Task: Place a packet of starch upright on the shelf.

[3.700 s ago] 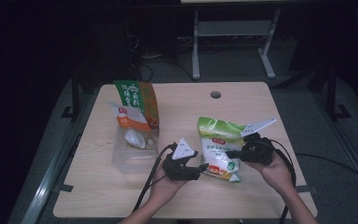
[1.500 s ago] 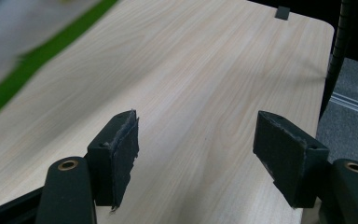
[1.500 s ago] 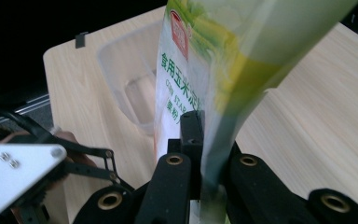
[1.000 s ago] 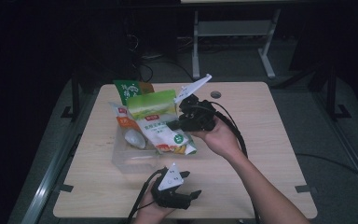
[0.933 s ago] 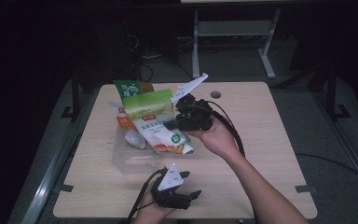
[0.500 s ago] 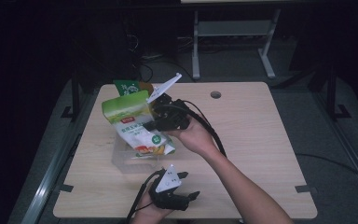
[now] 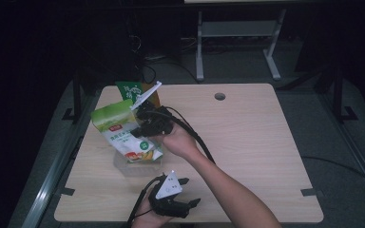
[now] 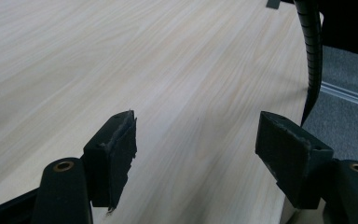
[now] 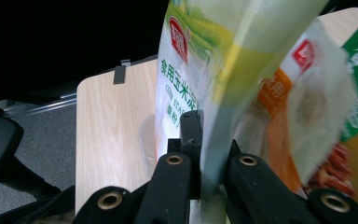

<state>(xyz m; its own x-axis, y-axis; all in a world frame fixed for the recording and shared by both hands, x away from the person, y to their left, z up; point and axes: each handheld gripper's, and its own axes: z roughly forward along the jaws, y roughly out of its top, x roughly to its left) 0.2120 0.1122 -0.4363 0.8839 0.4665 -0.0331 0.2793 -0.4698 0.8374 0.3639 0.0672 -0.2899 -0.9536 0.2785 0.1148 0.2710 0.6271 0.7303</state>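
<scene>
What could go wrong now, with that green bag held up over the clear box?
The right gripper pinches the green bag by a thin part of its edge, so it might slip or tear. The clear box already holds other packets, so the bag may catch on them or tip out. The left gripper rests open near the table edge, not steadying the box, which could slide.

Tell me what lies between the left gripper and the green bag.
High view: bare tabletop, then a clear container's near rim, between left gripper and green bag.
</scene>
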